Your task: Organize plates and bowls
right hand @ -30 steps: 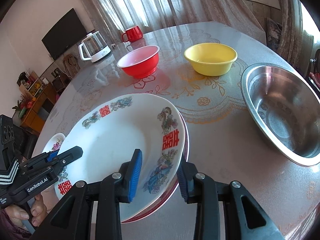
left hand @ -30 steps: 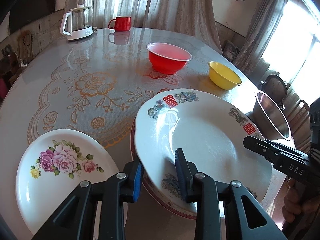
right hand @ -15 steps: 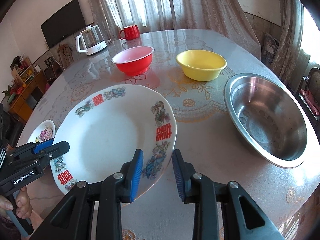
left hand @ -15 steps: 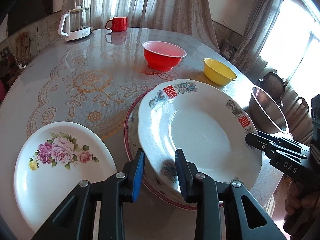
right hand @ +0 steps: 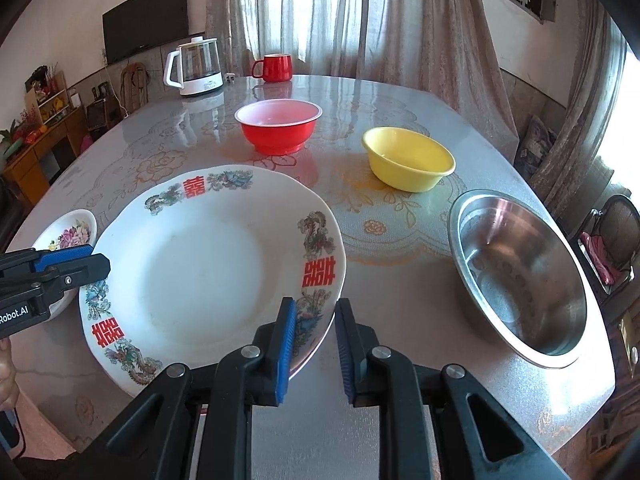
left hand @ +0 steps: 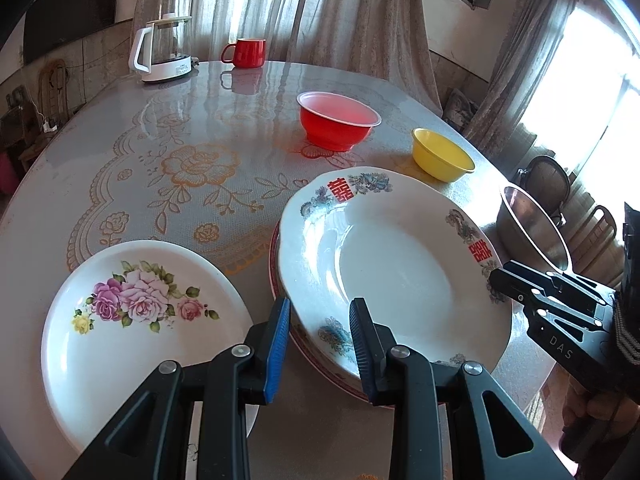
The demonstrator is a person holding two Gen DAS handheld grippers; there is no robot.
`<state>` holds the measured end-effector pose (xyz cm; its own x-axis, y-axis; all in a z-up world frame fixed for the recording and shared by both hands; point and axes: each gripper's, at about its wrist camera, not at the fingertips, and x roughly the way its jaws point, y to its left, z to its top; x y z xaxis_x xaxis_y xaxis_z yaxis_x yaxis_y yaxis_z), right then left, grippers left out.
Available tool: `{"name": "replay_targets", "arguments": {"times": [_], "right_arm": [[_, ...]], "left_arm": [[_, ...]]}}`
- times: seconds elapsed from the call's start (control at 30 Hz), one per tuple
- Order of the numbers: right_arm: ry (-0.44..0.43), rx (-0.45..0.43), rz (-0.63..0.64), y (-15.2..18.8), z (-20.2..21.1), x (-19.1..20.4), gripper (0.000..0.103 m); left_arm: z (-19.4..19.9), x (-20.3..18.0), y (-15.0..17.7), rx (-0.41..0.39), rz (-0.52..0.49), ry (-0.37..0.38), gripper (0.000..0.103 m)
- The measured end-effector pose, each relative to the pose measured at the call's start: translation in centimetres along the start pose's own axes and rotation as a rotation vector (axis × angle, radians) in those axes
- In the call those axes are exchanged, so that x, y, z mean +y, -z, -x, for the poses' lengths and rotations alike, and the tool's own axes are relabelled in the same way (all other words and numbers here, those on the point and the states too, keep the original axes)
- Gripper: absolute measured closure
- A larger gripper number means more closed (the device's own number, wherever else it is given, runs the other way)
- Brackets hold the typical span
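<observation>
A large white plate with red characters (left hand: 392,272) (right hand: 208,264) rests on a red-rimmed plate (left hand: 320,372) near the table's front. My left gripper (left hand: 318,344) is open just off its near-left rim, beside a rose-patterned plate (left hand: 136,320) (right hand: 68,232). My right gripper (right hand: 316,340) is open at the large plate's right rim; it also shows in the left wrist view (left hand: 520,284). A red bowl (right hand: 278,128), a yellow bowl (right hand: 408,160) and a steel basin (right hand: 520,276) stand apart on the table.
A white kettle (right hand: 196,68) and a red mug (right hand: 276,68) stand at the table's far side. The table edge (right hand: 560,452) runs close to the basin. Chairs (right hand: 616,236) stand at the right. Curtains hang behind.
Both grippers have drawn back from the large plate's rim and opened. The plate has settled lower and flat on the red-rimmed plate.
</observation>
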<state>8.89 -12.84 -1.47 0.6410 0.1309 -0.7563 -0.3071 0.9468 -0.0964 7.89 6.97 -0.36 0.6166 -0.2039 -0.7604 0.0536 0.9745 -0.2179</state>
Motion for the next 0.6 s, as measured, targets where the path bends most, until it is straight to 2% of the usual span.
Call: {"name": "replay_targets", "arguments": {"times": [0.3,0.43,0.6], "right_arm": [[-0.004,0.013,0.023,0.0,0.2,0.2,0.083],[-0.060,0.030,-0.018,-0.1,0.1,-0.5,0.084],[-0.068,0.015,-0.095,-0.8,-0.3,-1.7,0.082]], "left_arm": [[0.4,-0.5,0.6,-0.003,-0.025,0.007,0.071],[0.3,-0.1,0.6,-0.004,-0.009,0.000,0.071],[0.6,0.4,0.5,-0.015,0.019,-0.016,0.069]]}}
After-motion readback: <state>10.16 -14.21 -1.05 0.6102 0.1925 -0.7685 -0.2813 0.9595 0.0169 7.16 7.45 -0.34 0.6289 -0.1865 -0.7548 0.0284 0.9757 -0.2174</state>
